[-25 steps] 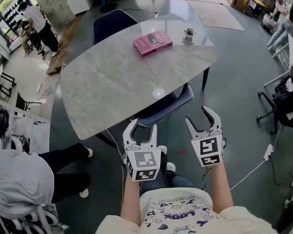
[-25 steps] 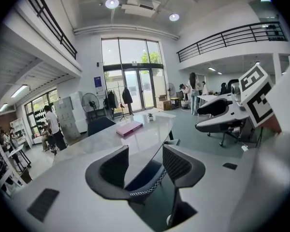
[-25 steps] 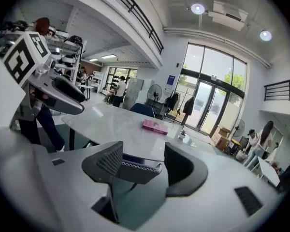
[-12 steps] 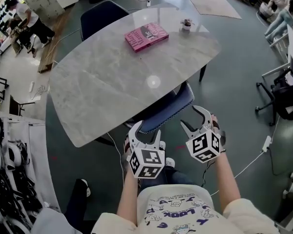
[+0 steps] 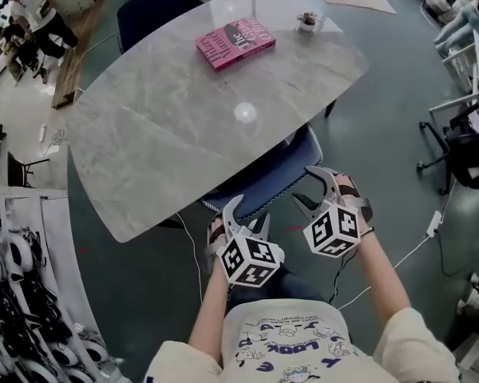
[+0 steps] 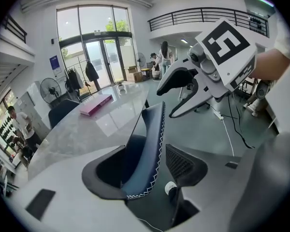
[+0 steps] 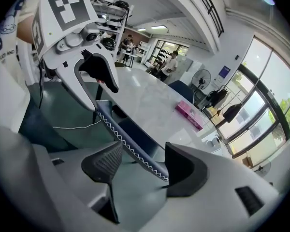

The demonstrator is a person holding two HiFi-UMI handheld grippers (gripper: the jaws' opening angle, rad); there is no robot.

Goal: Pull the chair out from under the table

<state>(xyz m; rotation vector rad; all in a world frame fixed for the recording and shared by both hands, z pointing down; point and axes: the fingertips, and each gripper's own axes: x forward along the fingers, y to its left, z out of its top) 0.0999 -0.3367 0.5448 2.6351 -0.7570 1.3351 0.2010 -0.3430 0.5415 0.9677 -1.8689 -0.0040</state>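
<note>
Head view: marble tabletop (image 5: 184,134) over blue chair (image 5: 267,178), backrest rim protruding at near edge. Step judged: lining up the grasp, pull not begun. Left tool (image 5: 245,218) opening, right tool (image 5: 307,188) spread; rim between both jaw pairs, unclamped. Next: clench both, draw back evenly. Pink book (image 5: 235,42): title unreadable.
</note>
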